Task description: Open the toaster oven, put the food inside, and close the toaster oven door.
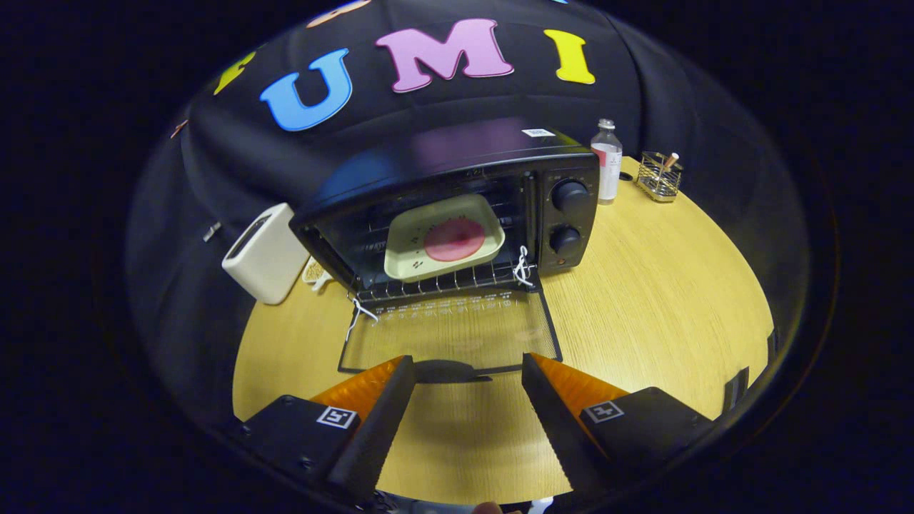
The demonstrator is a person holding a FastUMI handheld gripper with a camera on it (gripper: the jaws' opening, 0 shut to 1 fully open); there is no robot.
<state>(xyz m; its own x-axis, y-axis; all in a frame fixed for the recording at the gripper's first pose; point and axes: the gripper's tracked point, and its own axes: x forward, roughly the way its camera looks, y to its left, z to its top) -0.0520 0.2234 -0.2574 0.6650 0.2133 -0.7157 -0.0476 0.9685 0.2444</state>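
Gripper (pixel 468 375) spread wide, holding nothing; fingers flank the near edge of the lowered door (pixel 450 335). Toaster oven (pixel 457 207) at 12 o'clock, open. Tray (pixel 444 237) with pink food (pixel 455 239) on the rack inside; food type unclear.

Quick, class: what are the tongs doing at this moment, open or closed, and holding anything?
Tongs: open, holding nothing, just short of the lowered toaster oven door.

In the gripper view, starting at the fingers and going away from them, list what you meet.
Gripper, open → door, folded down → rack → tray with food → oven back.
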